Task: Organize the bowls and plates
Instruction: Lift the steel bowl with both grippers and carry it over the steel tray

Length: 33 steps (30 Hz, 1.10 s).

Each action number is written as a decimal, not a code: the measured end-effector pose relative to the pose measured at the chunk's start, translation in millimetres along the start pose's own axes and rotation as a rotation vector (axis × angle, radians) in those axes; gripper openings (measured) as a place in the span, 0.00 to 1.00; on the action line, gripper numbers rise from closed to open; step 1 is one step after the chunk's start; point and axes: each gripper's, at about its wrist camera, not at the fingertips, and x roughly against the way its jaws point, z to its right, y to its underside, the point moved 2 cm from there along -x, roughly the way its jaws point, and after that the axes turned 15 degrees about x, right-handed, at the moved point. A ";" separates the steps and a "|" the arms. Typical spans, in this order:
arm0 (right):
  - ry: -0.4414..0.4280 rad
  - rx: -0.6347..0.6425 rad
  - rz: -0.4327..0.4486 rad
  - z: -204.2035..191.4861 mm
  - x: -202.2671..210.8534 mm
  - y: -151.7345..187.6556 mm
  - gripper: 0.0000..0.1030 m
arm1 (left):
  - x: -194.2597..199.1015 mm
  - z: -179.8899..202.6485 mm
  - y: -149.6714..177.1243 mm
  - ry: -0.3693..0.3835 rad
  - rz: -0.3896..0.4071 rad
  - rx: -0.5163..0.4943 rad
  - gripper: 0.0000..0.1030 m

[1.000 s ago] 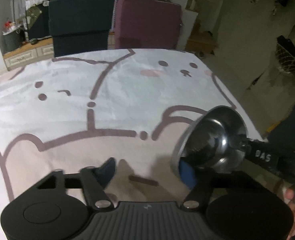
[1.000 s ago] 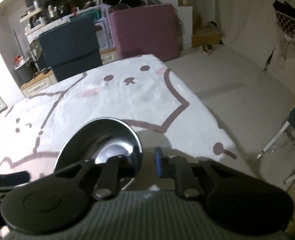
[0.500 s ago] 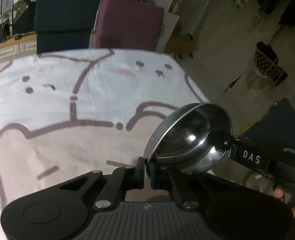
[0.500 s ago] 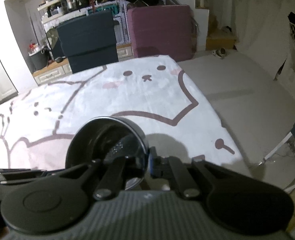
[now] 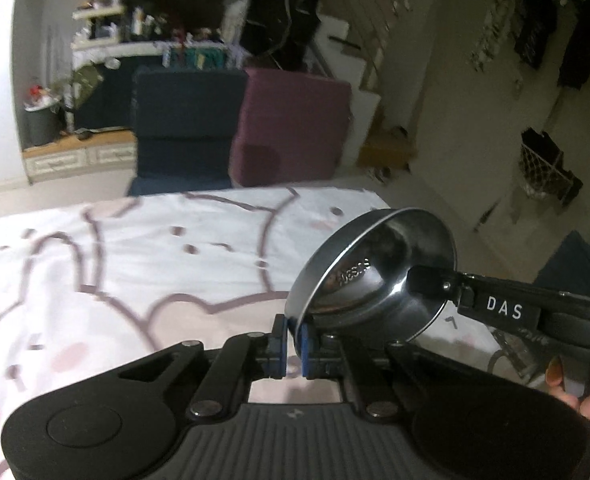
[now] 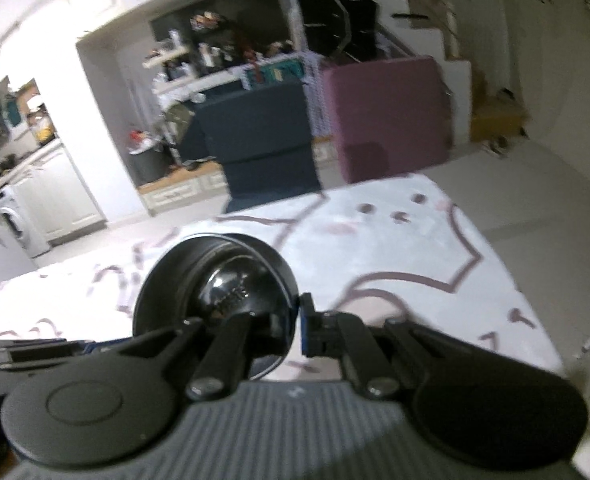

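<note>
A shiny steel bowl [image 5: 379, 268] hangs tilted above the table, pinched from two sides. My left gripper [image 5: 293, 346] is shut on its lower left rim. In the left wrist view the right gripper [image 5: 427, 280] comes in from the right, labelled DAS, shut on the bowl's right rim. The right wrist view shows the same bowl [image 6: 219, 284] at lower centre, with my right gripper [image 6: 295, 330] shut on its right rim. The left gripper's arm [image 6: 35, 354] reaches in from the left edge there.
The table [image 5: 135, 264] wears a white cloth with brown cartoon outlines. Beyond its far edge stand a dark blue chair [image 5: 187, 128] and a maroon chair [image 5: 295, 128]. A person's fingers [image 5: 575, 392] show at the lower right. Open floor [image 6: 535, 200] lies right of the table.
The left gripper went from open beside the bowl to shut on its rim. Both grippers then lifted the bowl off the cloth; the table now looks lower and farther.
</note>
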 end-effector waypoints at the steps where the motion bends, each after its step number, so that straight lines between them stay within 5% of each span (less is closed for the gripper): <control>1: -0.014 0.005 0.009 -8.6 4.3 -1.4 0.06 | 11.3 -7.0 -0.4 -0.009 0.015 0.001 0.07; 15: -0.214 0.125 0.043 -140.7 36.2 -12.8 0.06 | 129.3 -112.8 15.8 -0.139 0.114 0.099 0.08; 21: -0.340 0.134 -0.008 -197.6 28.4 -8.7 0.08 | 165.9 -167.3 29.3 -0.214 0.123 0.153 0.08; 33: -0.456 0.197 -0.140 -315.1 22.2 22.7 0.10 | 210.6 -250.4 60.4 -0.337 0.075 0.239 0.07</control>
